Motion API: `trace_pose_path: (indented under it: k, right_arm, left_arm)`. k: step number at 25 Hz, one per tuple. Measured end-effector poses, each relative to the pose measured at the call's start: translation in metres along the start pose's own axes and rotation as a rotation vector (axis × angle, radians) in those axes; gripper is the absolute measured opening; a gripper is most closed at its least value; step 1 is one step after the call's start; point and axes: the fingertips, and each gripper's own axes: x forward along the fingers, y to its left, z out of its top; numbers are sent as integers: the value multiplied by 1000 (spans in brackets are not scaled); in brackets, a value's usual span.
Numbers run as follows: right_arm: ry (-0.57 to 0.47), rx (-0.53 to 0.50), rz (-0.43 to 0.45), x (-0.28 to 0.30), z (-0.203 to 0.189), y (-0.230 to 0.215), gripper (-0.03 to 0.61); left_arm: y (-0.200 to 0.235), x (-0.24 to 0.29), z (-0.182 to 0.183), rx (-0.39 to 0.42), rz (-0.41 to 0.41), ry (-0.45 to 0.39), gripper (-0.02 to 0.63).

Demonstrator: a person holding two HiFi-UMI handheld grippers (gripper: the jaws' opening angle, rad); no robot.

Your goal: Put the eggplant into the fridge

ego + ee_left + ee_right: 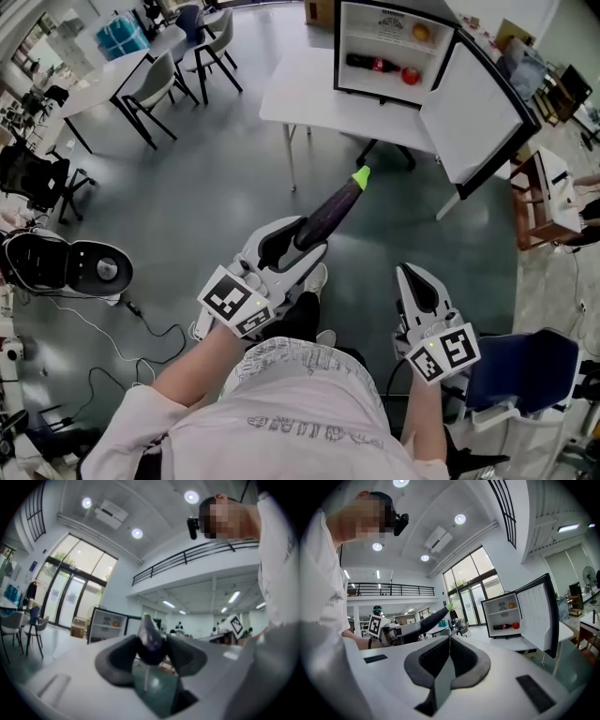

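Observation:
A long dark purple eggplant (330, 208) with a green tip sticks out forward from my left gripper (300, 239), whose jaws are shut on its thick end. The left gripper view has the eggplant (150, 634) wedged between the dark pads (123, 658). A small black-and-white fridge (389, 47) stands on a white table (300, 94) ahead, its door (478, 103) swung open to the right. My right gripper (414, 274) hovers low at the right, jaws shut with nothing between them (449, 641). The right gripper view shows the open fridge (506, 616) too.
Inside the fridge lie a dark bottle (367, 64), a red item (411, 75) and an orange fruit (421, 33). Grey chairs (159, 84) and a table stand at the back left. A black device (80, 267) with cables sits on the floor at the left, a blue chair (530, 366) at the right.

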Motion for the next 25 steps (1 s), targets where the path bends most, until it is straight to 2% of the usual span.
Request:
trace_pose_path:
  k: [6, 17, 25]
  right_arm:
    - [8, 14, -18, 28, -3, -33, 5]
    - [26, 14, 4, 132, 13, -99, 5]
    - [39, 30, -5, 201, 29, -140, 5]
  left_arm:
    - [30, 33, -4, 1, -13, -9, 206]
    - [134, 106, -10, -21, 5, 5, 206]
    - [200, 154, -7, -45, -14, 20, 206]
